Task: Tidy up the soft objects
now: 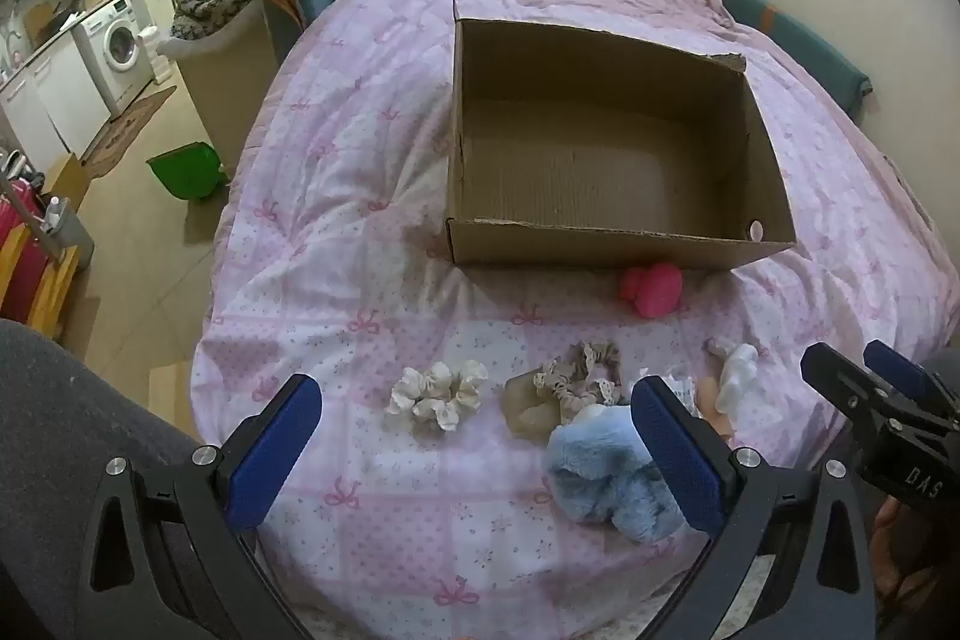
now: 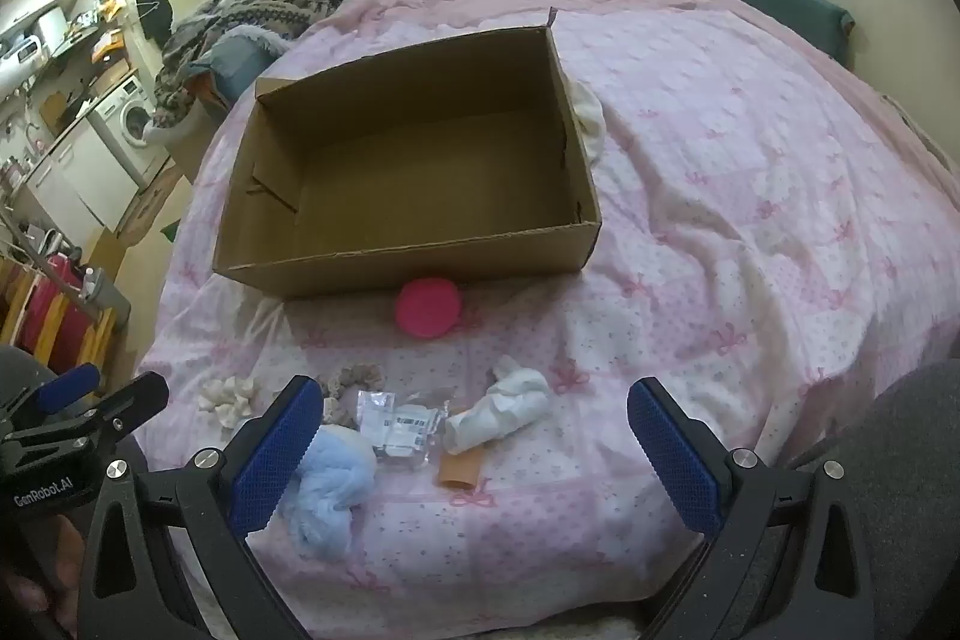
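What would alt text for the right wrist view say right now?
An empty cardboard box sits open on a pink bedspread, with soft items lying in front of it: a pink round object, white cloth, blue fluffy piece and scrunchies. The right gripper is open, holding nothing.

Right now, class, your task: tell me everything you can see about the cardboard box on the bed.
The cardboard box is plain brown corrugated card, rectangular, open-topped, its upper edges ragged where flaps look torn off. It sits upright on the pink bow-print quilt. Nothing soft lies inside yet; only a small pale round spot shows low on one inner wall. A pink plush lies right against its near wall. Neither pair of tongs touches it.
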Tool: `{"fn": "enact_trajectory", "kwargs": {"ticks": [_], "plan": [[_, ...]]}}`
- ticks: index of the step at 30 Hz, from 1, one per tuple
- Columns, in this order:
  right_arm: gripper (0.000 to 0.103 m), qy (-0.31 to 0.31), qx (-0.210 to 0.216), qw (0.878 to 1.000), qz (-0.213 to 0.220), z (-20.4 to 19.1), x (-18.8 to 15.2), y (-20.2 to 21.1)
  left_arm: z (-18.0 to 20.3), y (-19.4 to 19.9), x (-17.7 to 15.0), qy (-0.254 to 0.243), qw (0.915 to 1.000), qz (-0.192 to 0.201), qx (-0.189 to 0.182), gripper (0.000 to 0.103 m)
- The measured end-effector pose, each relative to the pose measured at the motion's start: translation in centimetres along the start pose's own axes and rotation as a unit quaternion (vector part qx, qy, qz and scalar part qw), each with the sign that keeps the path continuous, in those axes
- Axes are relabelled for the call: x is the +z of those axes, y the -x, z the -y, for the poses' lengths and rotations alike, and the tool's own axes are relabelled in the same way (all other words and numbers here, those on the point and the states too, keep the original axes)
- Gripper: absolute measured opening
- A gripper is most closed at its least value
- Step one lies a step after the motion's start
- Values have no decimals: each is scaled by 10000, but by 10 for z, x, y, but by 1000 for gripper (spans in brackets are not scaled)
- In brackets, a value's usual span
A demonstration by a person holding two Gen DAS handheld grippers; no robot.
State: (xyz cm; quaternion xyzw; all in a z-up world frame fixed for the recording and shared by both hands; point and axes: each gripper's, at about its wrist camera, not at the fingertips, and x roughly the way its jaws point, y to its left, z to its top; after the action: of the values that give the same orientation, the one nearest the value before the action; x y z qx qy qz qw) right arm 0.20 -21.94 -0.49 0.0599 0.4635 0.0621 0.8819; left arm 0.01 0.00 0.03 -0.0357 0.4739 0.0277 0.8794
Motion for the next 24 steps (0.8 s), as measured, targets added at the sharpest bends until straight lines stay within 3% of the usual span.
{"fn": "enact_trajectory", "kwargs": {"ticks": [24], "plan": [[103,-7,-7,10000,-3,0,1,0,-3,-7,-1,47,9999,-66,-69,103]]}}
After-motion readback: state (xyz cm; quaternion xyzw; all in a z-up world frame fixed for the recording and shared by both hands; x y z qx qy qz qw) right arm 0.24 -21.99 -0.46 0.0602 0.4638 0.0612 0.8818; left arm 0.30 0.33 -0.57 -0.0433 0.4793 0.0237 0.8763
